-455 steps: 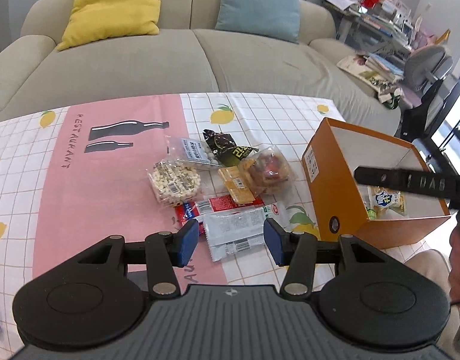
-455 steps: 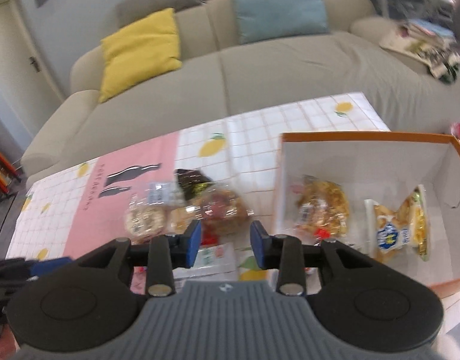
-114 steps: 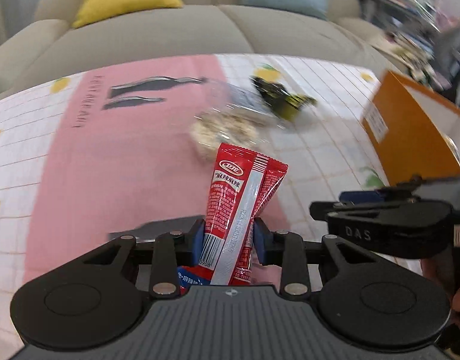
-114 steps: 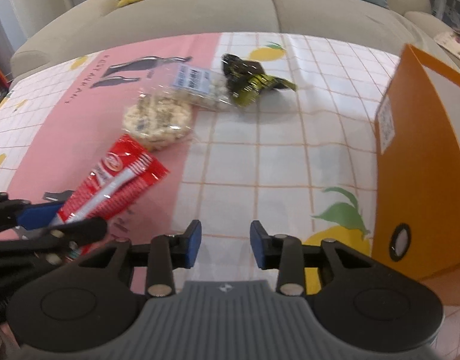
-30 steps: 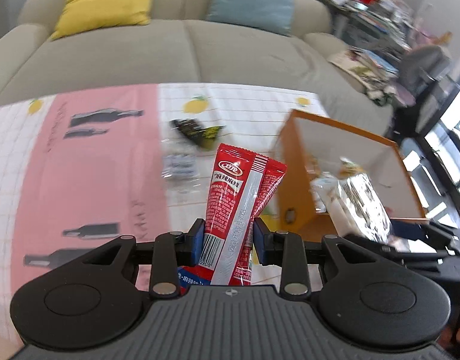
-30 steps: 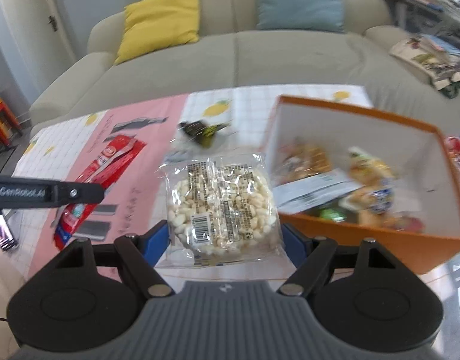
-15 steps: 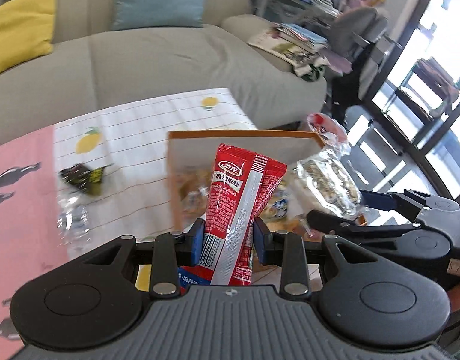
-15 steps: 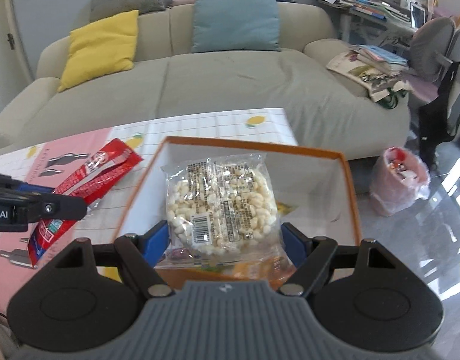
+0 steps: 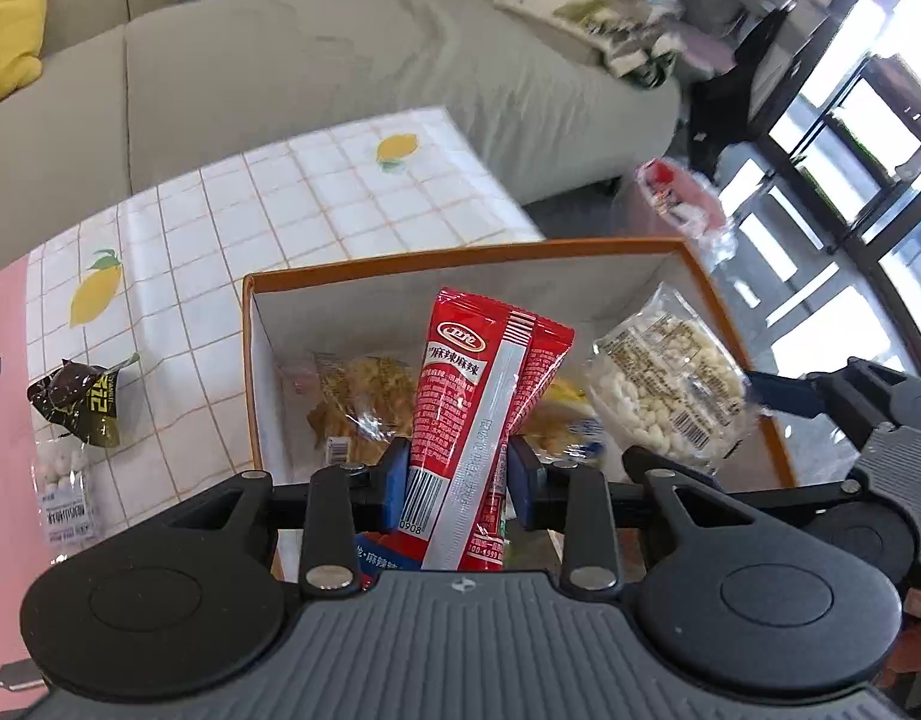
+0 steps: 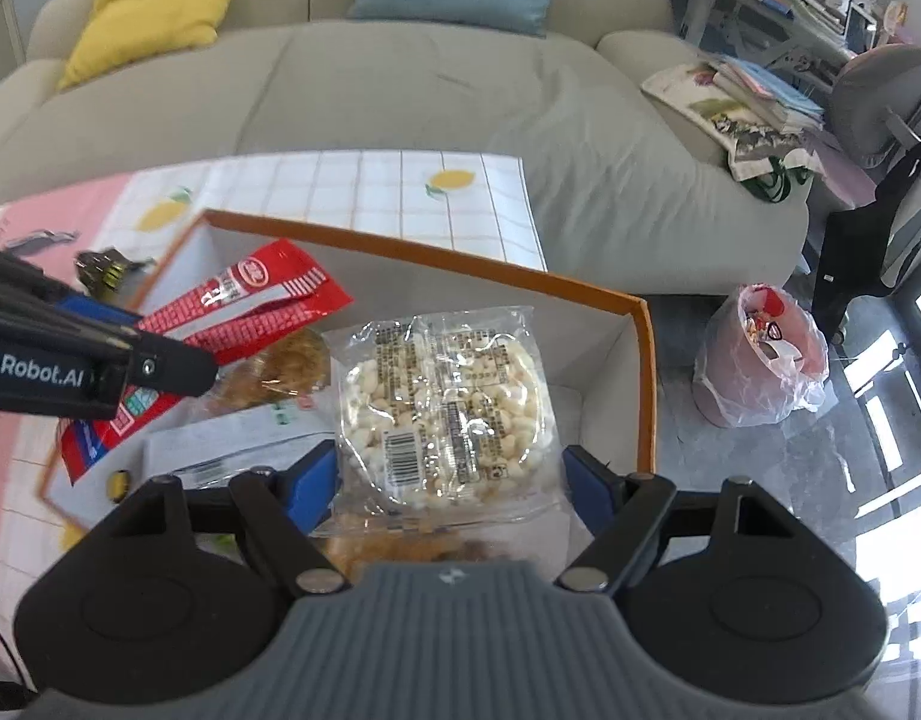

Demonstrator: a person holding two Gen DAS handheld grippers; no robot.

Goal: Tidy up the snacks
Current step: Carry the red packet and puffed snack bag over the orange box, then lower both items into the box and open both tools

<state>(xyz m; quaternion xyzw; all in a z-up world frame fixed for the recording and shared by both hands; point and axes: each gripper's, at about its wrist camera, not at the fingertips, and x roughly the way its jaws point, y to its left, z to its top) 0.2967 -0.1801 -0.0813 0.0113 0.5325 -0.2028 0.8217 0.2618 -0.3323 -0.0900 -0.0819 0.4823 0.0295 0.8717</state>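
My left gripper (image 9: pixel 457 477) is shut on a red snack packet (image 9: pixel 481 414), held upright above the open orange box (image 9: pixel 460 258). The same red packet (image 10: pixel 244 306) shows at the left of the right wrist view. A clear bag of white puffed snacks (image 10: pixel 445 405) sits between the blue pads of my right gripper (image 10: pixel 448 483), which is shut on it over the box (image 10: pixel 643 384). That bag (image 9: pixel 664 387) hangs at the box's right side in the left wrist view. Several wrapped snacks (image 9: pixel 364 402) lie inside the box.
On the checked tablecloth (image 9: pixel 316 204) left of the box lie a dark green-black wrapper (image 9: pixel 79 399) and a small clear bag of white candy (image 9: pixel 64 492). A grey sofa (image 10: pixel 400 78) stands behind the table. A pink bin with a plastic liner (image 10: pixel 760 354) is on the floor at the right.
Both grippers have carried their packets from beside the box to over its opening. The box now fills the middle of both views. Neither grip has changed.
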